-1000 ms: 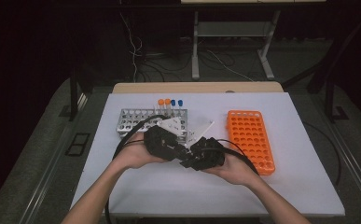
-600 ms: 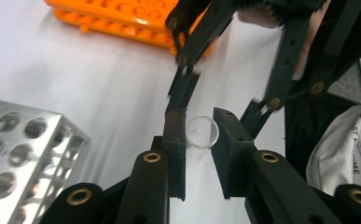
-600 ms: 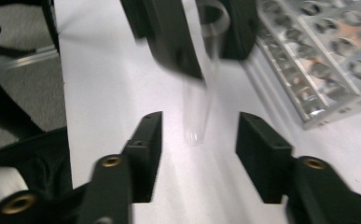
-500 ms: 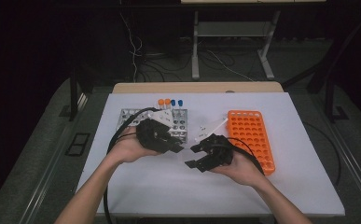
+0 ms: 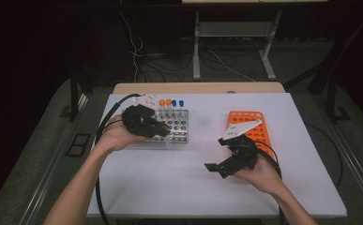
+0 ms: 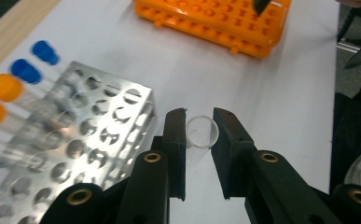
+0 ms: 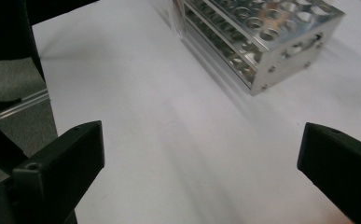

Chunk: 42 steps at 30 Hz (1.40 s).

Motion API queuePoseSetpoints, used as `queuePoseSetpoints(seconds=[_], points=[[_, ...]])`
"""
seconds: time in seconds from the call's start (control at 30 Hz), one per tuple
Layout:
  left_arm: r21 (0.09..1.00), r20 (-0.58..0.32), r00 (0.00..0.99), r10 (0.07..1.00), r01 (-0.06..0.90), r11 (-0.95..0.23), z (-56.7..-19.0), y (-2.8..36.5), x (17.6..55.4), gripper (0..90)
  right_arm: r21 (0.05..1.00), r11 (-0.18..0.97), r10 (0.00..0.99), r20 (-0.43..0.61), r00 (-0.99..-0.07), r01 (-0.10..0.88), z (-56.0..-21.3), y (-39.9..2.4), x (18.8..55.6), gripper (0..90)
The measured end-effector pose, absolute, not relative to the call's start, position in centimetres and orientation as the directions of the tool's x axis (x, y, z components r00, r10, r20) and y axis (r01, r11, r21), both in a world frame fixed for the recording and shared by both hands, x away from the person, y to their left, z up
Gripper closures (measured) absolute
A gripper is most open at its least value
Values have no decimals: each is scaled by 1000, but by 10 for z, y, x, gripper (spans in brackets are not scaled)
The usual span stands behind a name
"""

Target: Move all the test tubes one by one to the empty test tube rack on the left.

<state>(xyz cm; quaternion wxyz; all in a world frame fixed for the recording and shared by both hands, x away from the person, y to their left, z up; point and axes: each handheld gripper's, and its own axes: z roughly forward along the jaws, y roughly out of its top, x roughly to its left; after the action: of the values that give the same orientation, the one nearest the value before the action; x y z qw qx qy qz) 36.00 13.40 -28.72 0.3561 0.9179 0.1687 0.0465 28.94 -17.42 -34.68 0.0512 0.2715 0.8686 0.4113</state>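
Observation:
My left gripper point(image 5: 162, 133) is at the front of the metal tube rack point(image 5: 181, 133), shut on a clear, uncapped tube point(image 6: 202, 132) whose round open mouth shows between the jaws. The rack point(image 6: 75, 140) holds tubes with orange caps point(image 5: 165, 102) and blue caps point(image 5: 177, 103) along its far side. My right gripper point(image 5: 216, 154) hovers low over the white table, left of the orange rack point(image 5: 249, 129). Its jaws have just been opening and now stand wide apart with nothing between them point(image 7: 201, 140).
The white tabletop point(image 5: 193, 187) lies bare between the two hands. The orange rack point(image 6: 215, 18) has its wells empty. A cable point(image 5: 102, 140) loops from the left gripper along the table's left side. The metal rack's corner point(image 7: 262, 70) lies ahead of the right gripper.
The two grippers, close together at the table's middle a second ago, have drawn apart. The left one went left toward the metal rack; the right one went right and opened its jaws.

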Motion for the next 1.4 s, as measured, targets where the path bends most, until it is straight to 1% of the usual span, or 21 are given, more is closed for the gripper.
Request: queuePoseSetpoints(seconds=[0.33, 0.77, 0.93, 1.13, 1.3, 1.4], points=[[667, -7, 915, 404, 306, -679, -278, 148, 376, 742, 764, 430, 568, 186, -802, 482, -361, -210, 275, 2], [672, 11, 872, 490, 356, -649, -269, 170, 408, 743, 769, 370, 606, 225, -763, 521, -376, -239, 251, 2], [676, 18, 850, 526, 377, -633, -272, 176, 426, 743, 768, 354, 613, 240, -753, 533, -381, -245, 244, 2], [689, 6, 817, 576, 414, -594, -281, 184, 447, 743, 765, 349, 618, 245, -747, 541, -385, -251, 238, 2], [684, -9, 788, 615, 453, -571, -292, 191, 460, 743, 763, 338, 625, 256, -738, 551, -389, -256, 234, 2], [691, -12, 780, 626, 459, -558, -296, 192, 465, 743, 760, 333, 630, 260, -731, 558, -391, -259, 232, 2]])
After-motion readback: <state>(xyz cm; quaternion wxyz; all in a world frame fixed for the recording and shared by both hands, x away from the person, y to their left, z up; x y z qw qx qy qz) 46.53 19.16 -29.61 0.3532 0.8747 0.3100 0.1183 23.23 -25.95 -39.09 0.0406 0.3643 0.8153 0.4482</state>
